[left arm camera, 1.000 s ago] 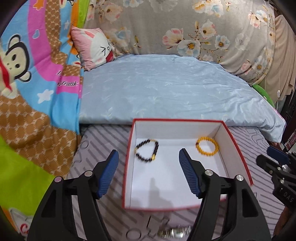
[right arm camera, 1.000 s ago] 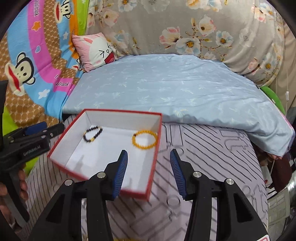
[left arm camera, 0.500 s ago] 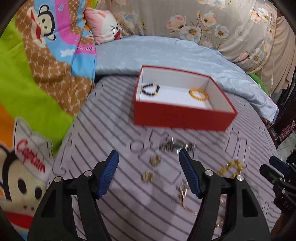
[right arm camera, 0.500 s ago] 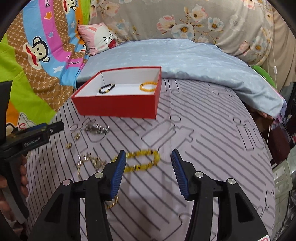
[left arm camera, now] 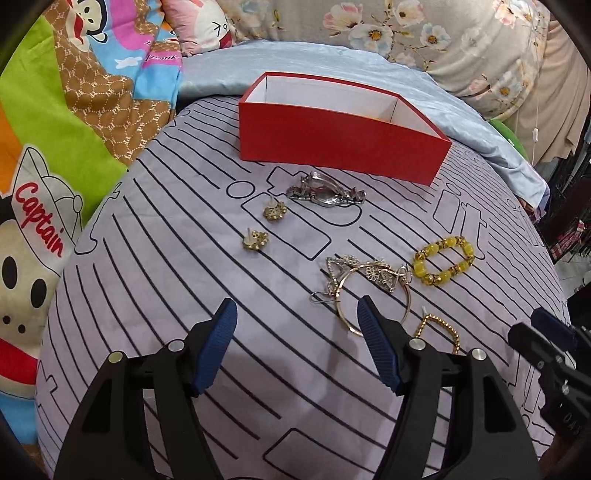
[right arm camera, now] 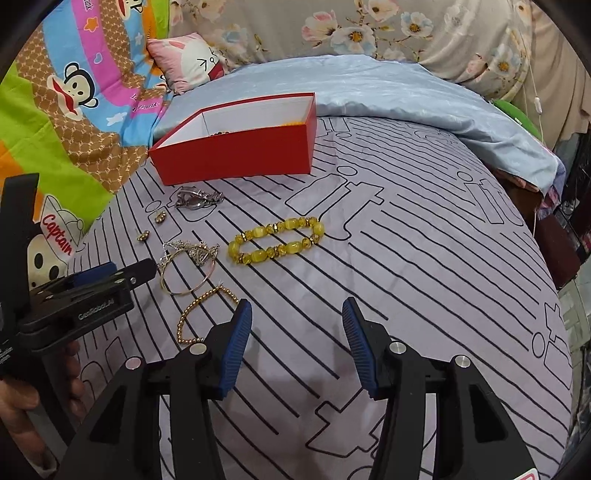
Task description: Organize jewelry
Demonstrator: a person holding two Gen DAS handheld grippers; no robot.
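A red box (left arm camera: 343,140) (right arm camera: 236,151) with a white inside stands at the far side of the lilac striped sheet (left arm camera: 184,280). Loose jewelry lies in front of it: a silver watch (left arm camera: 325,192) (right arm camera: 195,199), two gold earrings (left arm camera: 275,211) (left arm camera: 255,240), a gold bangle with tangled silver pieces (left arm camera: 369,284) (right arm camera: 188,266), a yellow bead bracelet (left arm camera: 443,260) (right arm camera: 277,240) and a gold bead chain (left arm camera: 441,326) (right arm camera: 201,314). My left gripper (left arm camera: 295,325) is open and empty, just left of the bangle. My right gripper (right arm camera: 297,321) is open and empty, below the yellow bracelet.
A pale blue quilt (right arm camera: 388,88) lies behind the box, with a pink pillow (right arm camera: 188,62) and a floral cushion (left arm camera: 424,33) further back. A cartoon monkey blanket (left arm camera: 55,147) borders the left. The bed's edge drops off at the right (right arm camera: 554,258).
Both grippers have pulled back from over the box and dropped lower. The loose jewelry in front of the box has come into view. Both stayed open.
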